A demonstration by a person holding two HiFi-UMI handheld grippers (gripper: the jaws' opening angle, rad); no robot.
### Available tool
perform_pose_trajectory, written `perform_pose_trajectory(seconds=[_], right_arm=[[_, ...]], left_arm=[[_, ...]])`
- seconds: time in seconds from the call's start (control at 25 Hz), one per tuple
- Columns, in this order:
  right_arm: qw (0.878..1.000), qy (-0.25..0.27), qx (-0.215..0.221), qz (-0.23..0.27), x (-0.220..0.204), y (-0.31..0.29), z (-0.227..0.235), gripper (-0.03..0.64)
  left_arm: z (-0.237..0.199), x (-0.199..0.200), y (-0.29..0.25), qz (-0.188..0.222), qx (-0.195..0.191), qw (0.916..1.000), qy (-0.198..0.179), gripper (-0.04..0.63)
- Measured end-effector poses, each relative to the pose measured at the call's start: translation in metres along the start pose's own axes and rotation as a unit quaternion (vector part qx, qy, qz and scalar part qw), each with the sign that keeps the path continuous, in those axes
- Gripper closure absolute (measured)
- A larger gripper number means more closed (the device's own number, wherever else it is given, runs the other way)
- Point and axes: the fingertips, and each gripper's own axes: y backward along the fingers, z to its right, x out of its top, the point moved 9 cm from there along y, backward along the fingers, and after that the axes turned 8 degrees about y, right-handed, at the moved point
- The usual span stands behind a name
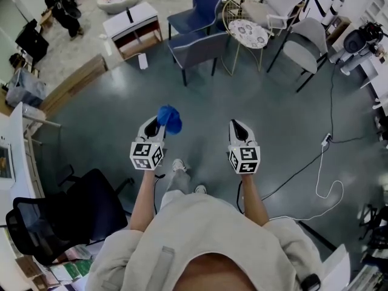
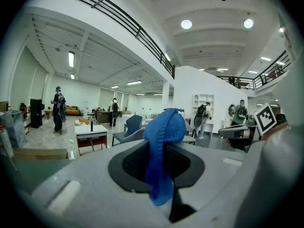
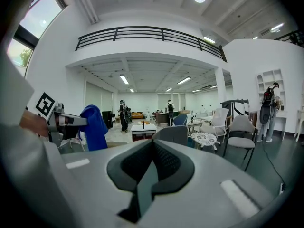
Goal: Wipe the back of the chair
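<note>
My left gripper [image 1: 155, 128] is shut on a bunched blue cloth [image 1: 170, 119], held out over the dark floor. In the left gripper view the cloth [image 2: 164, 137] hangs clamped between the jaws of that gripper [image 2: 161, 163]. My right gripper [image 1: 236, 128] is level with it to the right, shut with nothing in it; its jaws [image 3: 151, 167] meet on bare pads. A grey chair [image 1: 197, 46] stands some way ahead, apart from both grippers; it also shows in the right gripper view [image 3: 173, 134]. A blue chair [image 1: 203, 5] stands behind it.
A round patterned table [image 1: 248, 33] and more grey chairs [image 1: 303, 44] stand at the right back. A white low table [image 1: 132, 26] is at the left back, a black office chair [image 1: 66, 217] near my left side. A white cable [image 1: 321, 180] trails on the floor at right.
</note>
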Motion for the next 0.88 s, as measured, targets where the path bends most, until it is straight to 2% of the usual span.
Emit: perform_pose_trajectory(seconds=[0.28, 0.52, 0.88], right_arm=[[1.000, -0.001, 0.000, -0.012, -0.003, -0.048, 0.013, 0.617], [1.000, 0.003, -0.010, -0.017, 0.011, -0.116, 0.031, 0.617], [1.000, 0.013, -0.025, -0.012, 0.069, -0.234, 0.056, 0.617]], left_arm=[[-0.025, 0.004, -0.050, -0.003, -0.007, 0.9999, 0.008, 0.526], [-0.060, 0.019, -0.118, -0.007, -0.023, 0.9996, 0.015, 0.525], [-0.130, 0.077, -0.223, -0.003, -0.045, 0.9988, 0.019, 0.525]])
